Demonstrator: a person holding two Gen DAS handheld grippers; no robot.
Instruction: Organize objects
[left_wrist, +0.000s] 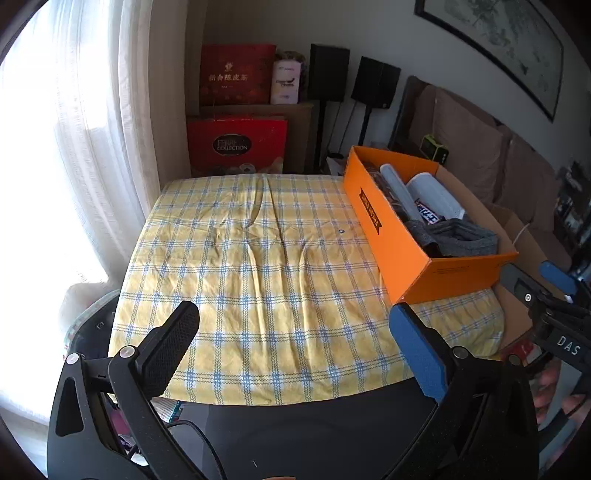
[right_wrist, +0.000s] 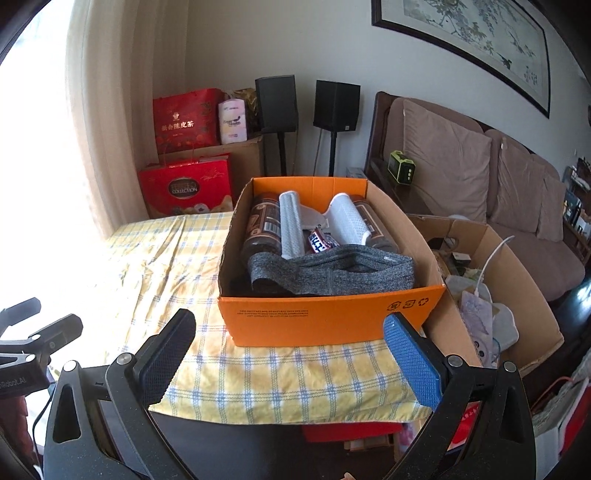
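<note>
Nothing loose remains on the checked-cloth bench (left_wrist: 258, 280); grey garment (right_wrist: 332, 273), rolls and bottles sit packed in the orange box (right_wrist: 332, 317) at frame centre, both left gripper (left_wrist: 295, 343) and right gripper (right_wrist: 291, 354) apart and empty, so organizing appears essentially complete.

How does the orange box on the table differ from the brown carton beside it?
The orange box sits on the checked tablecloth; the brown carton stands lower, off the table's right edge. The orange box is bright orange with printed markings; the carton is plain brown cardboard. The orange box holds neatly laid rolls, bottles and a grey garment; the carton holds a loose jumble with a white cable. Both are open-topped cardboard.
</note>
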